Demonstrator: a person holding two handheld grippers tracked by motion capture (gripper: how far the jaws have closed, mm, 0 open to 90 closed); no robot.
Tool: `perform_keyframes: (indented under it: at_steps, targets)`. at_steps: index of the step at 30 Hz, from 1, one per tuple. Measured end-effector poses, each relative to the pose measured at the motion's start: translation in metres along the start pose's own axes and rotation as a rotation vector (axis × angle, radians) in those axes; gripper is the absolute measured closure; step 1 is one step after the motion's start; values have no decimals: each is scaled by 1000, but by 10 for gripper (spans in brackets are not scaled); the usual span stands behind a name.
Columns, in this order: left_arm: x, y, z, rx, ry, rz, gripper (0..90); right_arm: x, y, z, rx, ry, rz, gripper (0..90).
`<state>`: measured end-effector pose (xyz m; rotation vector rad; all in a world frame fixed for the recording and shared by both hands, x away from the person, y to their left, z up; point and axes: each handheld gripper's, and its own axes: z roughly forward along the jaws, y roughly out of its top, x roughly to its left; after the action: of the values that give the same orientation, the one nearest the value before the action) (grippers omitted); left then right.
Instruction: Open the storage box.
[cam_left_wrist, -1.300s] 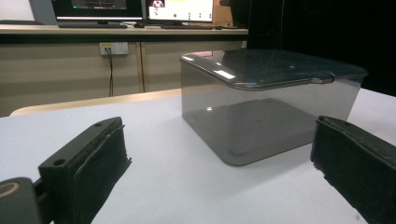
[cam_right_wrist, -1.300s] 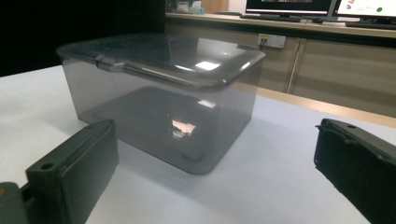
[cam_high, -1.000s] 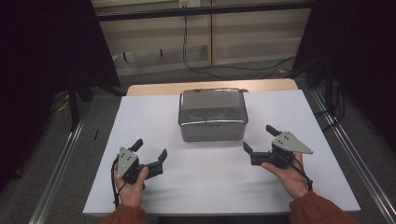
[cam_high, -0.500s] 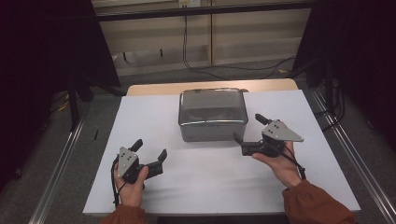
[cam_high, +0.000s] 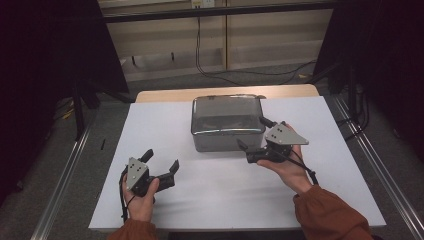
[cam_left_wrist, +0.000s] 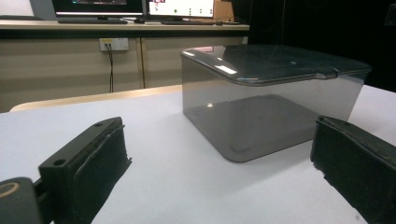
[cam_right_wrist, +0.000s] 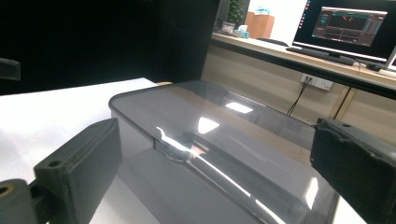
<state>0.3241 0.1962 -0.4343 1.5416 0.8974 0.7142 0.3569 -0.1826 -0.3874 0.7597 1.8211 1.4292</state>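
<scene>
Right gripper (cam_high: 253, 139) is up at the near right corner of the smoky lidded box (cam_high: 227, 122), jaws spread wide, wrist angled inward; box sits mid-table (cam_high: 150, 125). Left gripper (cam_high: 160, 162) rests low near the front edge, jaws apart, holding nothing

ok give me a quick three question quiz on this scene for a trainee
1. True or false: the lid is on the clear box.
2. Which gripper is closer to the box?
A. left gripper
B. right gripper
C. both equally close
3. Fill in: both grippers have their jaws ____.

Key:
1. True; the lid sits closed on the box.
2. B; its jaws stand at the box's near right corner, while the left gripper rests apart on the white table.
3. Open, gripping nothing.
</scene>
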Motion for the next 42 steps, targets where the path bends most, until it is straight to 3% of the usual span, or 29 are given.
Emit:
perform_keyframes:
  at_steps: [3, 9, 10, 11, 15, 16, 19, 26, 28, 29, 30, 35, 38, 40, 41, 42]
  targets:
    - [1, 0, -1, 0, 0, 2, 34, 4, 4, 5, 4, -7, -62, 38]
    - [1, 0, -1, 2, -8, -1, 34, 11, 8, 14, 12, -8, -123, 65]
    - [1, 0, -1, 3, -9, -2, 34, 12, 8, 16, 19, -10, -141, 69]
    - [1, 0, -1, 0, -7, -6, 34, 16, 7, 19, 38, -27, -201, 76]
    - [1, 0, -1, 10, -2, 0, 35, 18, 6, 21, 39, -30, -227, 100]
    - [1, 0, -1, 16, -1, 4, 35, 19, 5, 23, 44, -37, -261, 105]
    - [1, 0, -1, 13, -1, -1, 35, 20, 5, 23, 49, -42, -292, 126]
    - [3, 0, -1, 27, 5, 9, 35, 27, 5, 29, 89, -57, -446, 148]
    - [3, 0, -1, 30, 7, 8, 35, 29, 5, 30, 92, -50, -471, 167]
    - [3, 0, -1, 32, 6, 10, 34, 32, 5, 32, 103, -55, -529, 190]
    - [3, 0, -1, 33, 5, 10, 34, 32, 5, 32, 103, -55, -529, 190]
    - [4, 0, -2, 33, 3, -2, 34, 41, 3, 38, 135, -68, -677, 230]
    - [4, 0, -2, 42, 3, -3, 34, 42, 2, 40, 146, -72, -708, 244]
    - [4, 0, -1, 40, 3, -4, 34, 43, 1, 41, 155, -77, -745, 267]
    - [4, 0, -2, 43, 3, -2, 34, 45, 0, 43, 168, -85, -794, 289]
    - [4, 0, -2, 44, 3, -2, 34, 45, 0, 43, 168, -85, -794, 289]
